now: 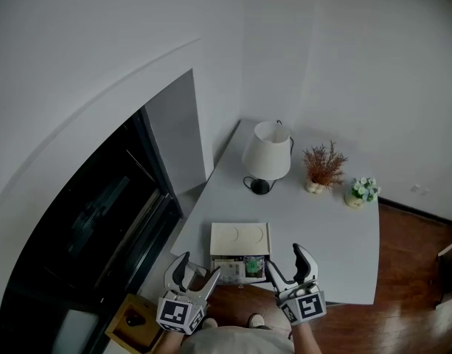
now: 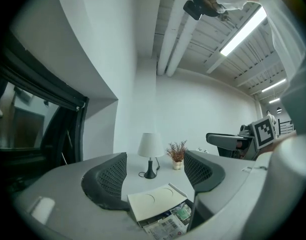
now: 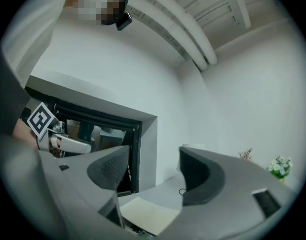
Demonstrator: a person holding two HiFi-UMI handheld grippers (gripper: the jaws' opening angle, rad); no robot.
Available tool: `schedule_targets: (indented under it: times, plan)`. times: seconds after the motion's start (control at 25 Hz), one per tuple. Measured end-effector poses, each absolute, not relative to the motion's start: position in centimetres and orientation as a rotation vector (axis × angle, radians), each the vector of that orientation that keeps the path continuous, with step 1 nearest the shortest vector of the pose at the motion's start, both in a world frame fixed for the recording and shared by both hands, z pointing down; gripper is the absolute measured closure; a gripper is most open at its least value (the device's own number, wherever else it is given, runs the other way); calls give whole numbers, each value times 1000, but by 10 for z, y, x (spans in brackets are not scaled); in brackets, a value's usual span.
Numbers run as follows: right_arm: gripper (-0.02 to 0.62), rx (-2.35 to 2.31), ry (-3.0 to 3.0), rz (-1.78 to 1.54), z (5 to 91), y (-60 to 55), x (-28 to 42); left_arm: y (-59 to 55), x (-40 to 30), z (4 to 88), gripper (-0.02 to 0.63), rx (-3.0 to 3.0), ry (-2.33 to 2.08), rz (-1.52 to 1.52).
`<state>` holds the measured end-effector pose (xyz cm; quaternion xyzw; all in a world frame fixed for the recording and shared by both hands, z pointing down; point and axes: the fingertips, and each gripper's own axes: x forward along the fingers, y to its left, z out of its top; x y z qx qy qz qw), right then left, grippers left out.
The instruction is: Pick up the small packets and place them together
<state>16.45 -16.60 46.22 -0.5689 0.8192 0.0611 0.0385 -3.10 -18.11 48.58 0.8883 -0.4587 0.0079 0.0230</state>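
Packets (image 1: 245, 268) are seen in the head view in a shallow box at the near edge of the white table (image 1: 336, 227). A cream lid (image 1: 240, 237) covers the far part of the box, so only a near strip of its contents is exposed. The left gripper (image 1: 196, 272) is held just to the left of that strip and the right gripper (image 1: 288, 264) just to the right of it. A lamp (image 1: 268, 153), a dried plant (image 1: 323, 167) and a small flower pot (image 1: 362, 192) stand well apart at the far side.

In the left gripper view the jaws stand released and nothing is held between them. The lid and the printed packets are framed low between the jaws, and contact with them is not shown.

In the right gripper view the jaws are likewise spread and empty. Only the lid's pale surface is visible below them, while a dark recess (image 3: 100, 134) in the wall fills the background.

No packet appears to have been lifted yet. One gripper is best lowered steeply onto the exposed strip, with the jaws kept apart until a single packet's edge lies between the pads. The lid should not be caught in the grip. If too little of a packet is reachable, the lid might first be pushed farther away by the other gripper.
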Motion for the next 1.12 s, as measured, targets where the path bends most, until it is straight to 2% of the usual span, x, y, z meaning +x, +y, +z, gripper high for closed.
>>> schedule_targets:
  times: [0.04, 0.08, 0.24, 0.28, 0.48, 0.56, 0.76, 0.96, 1.12]
  plan:
    - [218, -1752, 2500, 200, 460, -166, 166, -181, -32, 484, 265, 2754, -1440, 14]
    - [207, -1762, 2484, 208, 458, -166, 169, -181, -33, 481, 265, 2760, -1461, -2]
    - [207, -1811, 2450, 222, 457, -167, 178, -180, -34, 476, 260, 2781, -1486, -29]
    - [207, -1821, 2447, 220, 457, -168, 179, -181, -33, 480, 233, 2774, -1484, -2]
    - [209, -1757, 2586, 153, 473, -174, 169, -188, -37, 494, 250, 2696, -1491, 25]
    - [242, -1663, 2722, 77, 493, -179, 155, -189, -38, 493, 250, 2686, -1486, -2]
    - [244, -1468, 3130, -121, 581, -196, 118, -191, -39, 498, 250, 2669, -1486, 8]
    - [245, -1059, 3616, -446, 698, -200, 76, -189, -44, 505, 250, 2638, -1485, 25]
    - [245, -861, 3922, -410, 747, -195, 58, -185, -50, 510, 250, 2612, -1495, 35]
